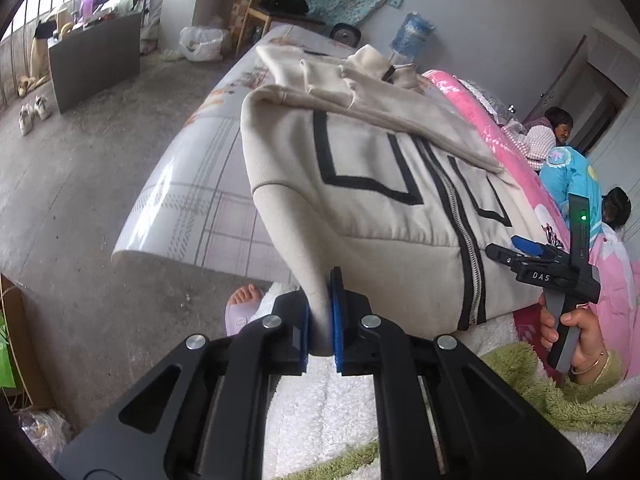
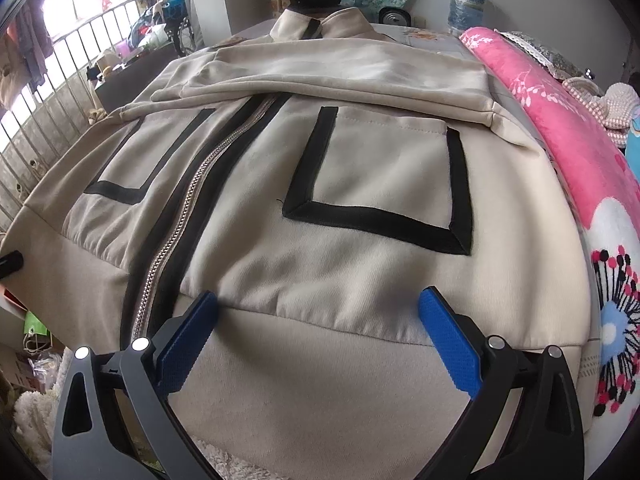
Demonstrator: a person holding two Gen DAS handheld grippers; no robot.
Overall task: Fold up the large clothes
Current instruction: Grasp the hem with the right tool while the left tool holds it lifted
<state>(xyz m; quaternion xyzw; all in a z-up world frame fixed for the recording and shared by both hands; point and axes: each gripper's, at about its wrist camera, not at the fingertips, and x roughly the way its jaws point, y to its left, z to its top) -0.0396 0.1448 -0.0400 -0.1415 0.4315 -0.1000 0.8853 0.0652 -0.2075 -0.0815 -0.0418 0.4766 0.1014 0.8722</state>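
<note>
Broadly, a bed with a pale checked sheet is filling the middle of both views, and a pink flowered quilt is lying along its far side. Spread across the sheet, a cream zip jacket with black-outlined pockets is lying front up, its sleeves folded in across the chest and its collar pointing toward the far wall. A silver zipper edged in black is running down the jacket's front, between the two pockets. At the near corner the ribbed hem is rising off the bed, because the left gripper is pinching that corner of fabric between its blue pads, which are pressing tight on the cloth. The right gripper is hovering over the hem on the other side of the zipper, its jaws standing spread wide with the waistband showing between them; its blue fingers are sitting just above the cloth, and I cannot tell whether they are touching it. In the left wrist view a hand in a green fleecy sleeve is holding that right gripper's handle. A water bottle is standing beyond the bed's far end.
</note>
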